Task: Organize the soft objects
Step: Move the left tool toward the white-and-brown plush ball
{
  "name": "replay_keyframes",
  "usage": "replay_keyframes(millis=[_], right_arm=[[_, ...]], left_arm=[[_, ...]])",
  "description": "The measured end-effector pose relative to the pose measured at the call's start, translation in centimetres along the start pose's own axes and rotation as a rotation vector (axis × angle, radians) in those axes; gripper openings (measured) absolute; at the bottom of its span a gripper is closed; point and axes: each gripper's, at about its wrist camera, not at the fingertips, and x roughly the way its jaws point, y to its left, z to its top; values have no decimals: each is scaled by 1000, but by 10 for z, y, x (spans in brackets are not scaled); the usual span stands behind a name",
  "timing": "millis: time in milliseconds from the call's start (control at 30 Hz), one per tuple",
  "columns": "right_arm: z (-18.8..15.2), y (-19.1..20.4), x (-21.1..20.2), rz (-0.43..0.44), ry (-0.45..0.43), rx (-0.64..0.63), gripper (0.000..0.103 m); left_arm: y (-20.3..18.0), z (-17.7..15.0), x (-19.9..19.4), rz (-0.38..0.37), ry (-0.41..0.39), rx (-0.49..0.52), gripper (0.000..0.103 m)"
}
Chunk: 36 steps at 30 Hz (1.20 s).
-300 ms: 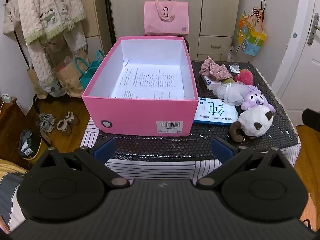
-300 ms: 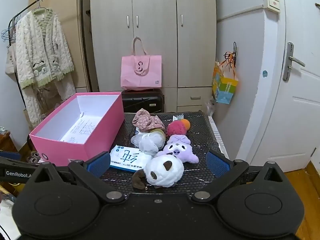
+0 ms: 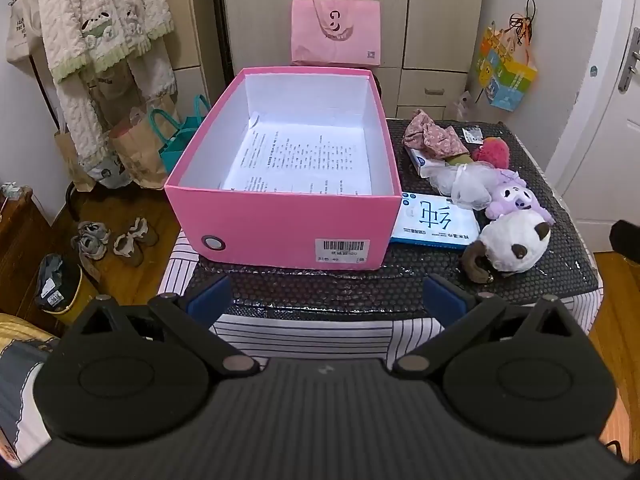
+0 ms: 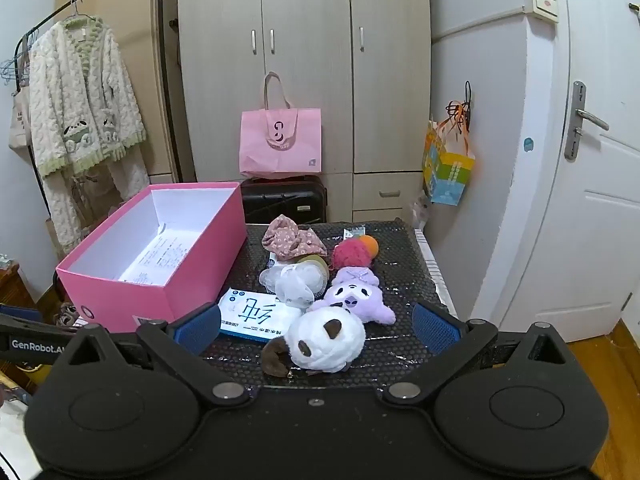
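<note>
Soft toys and cloth bits lie in a heap to the right of the pink box (image 3: 288,196), none yet inside it; only a printed sheet (image 3: 300,164) lies on the box floor. Since a moment ago nothing on the table has shifted and neither of my tongs has moved, so I judge the sorting has not begun.

Left of the box the table edge drops to floor clutter, so no room there. My left gripper (image 3: 326,294) hangs released before the box's near wall, nothing between its jaws. Just right of the box lies a blue-and-white packet (image 4: 256,314), touching the heap. Then come the floral cloth (image 4: 292,238) at the back, the white mesh pouf (image 4: 296,282), the red pompom (image 4: 352,254), the purple plush (image 4: 356,298) and, nearest me, the white panda plush (image 4: 328,338). My right gripper (image 4: 316,326) stands wide and empty, straddling the panda from behind. Bare mat lies right of the heap, before the table's right edge.
</note>
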Motion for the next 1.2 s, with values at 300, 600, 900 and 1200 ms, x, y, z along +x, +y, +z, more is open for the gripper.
replay_keyframes(millis=[300, 600, 900, 1200], right_arm=[[-2, 3, 4, 2, 8, -11, 103], [-2, 6, 0, -1, 9, -31, 103], [-5, 5, 3, 4, 19, -33, 103], [-9, 3, 4, -8, 24, -36, 103]], left_arm=[[1, -6, -1, -12, -31, -22, 103], [2, -10, -3, -20, -50, -12, 103], [-2, -17, -6, -26, -63, 0, 103], [0, -19, -7, -31, -71, -27, 101]])
